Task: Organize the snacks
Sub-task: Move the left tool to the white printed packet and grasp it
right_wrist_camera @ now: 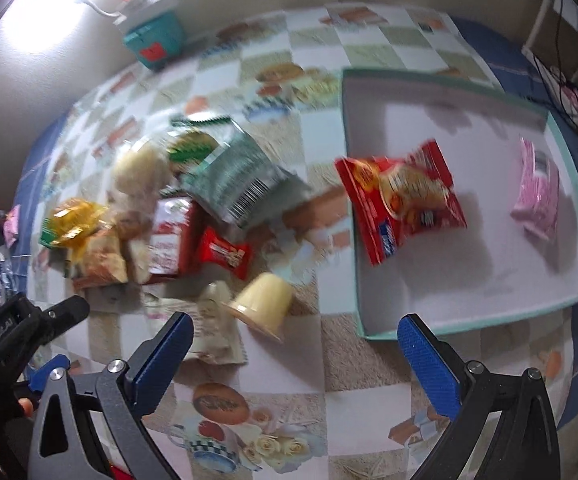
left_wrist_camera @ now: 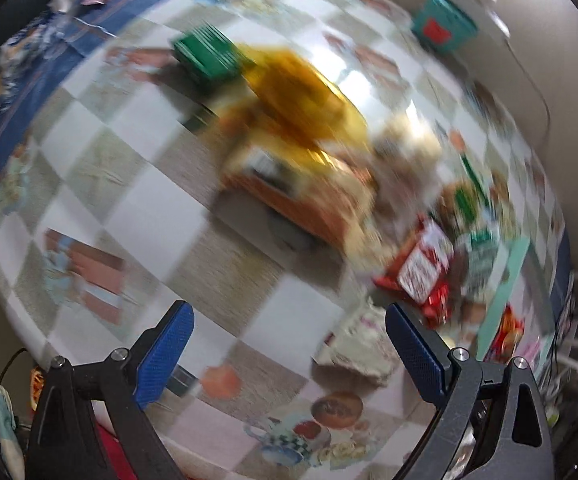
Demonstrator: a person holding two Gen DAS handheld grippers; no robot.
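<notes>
A pile of snacks lies on the checked tablecloth (right_wrist_camera: 273, 360): a grey-green packet (right_wrist_camera: 237, 176), a yellow-wrapped snack (right_wrist_camera: 71, 216), a red box (right_wrist_camera: 171, 236), a small red candy (right_wrist_camera: 223, 254) and a cream pudding cup (right_wrist_camera: 263, 304) on its side. A shallow teal-rimmed box (right_wrist_camera: 373, 320) at the right holds a red snack bag (right_wrist_camera: 401, 200) and a pink packet (right_wrist_camera: 539, 192). My right gripper (right_wrist_camera: 295, 338) is open and empty, above the cloth near the box's front left corner. My left gripper (left_wrist_camera: 289, 332) is open and empty; its view is blurred, with the yellow snack (left_wrist_camera: 305, 96) ahead.
A teal container (right_wrist_camera: 155, 40) with a red label stands at the back by the wall, a white cable behind it. A green box (left_wrist_camera: 209, 56) sits at the far side in the left wrist view. The table edge with blue cloth (right_wrist_camera: 529, 76) runs along the right.
</notes>
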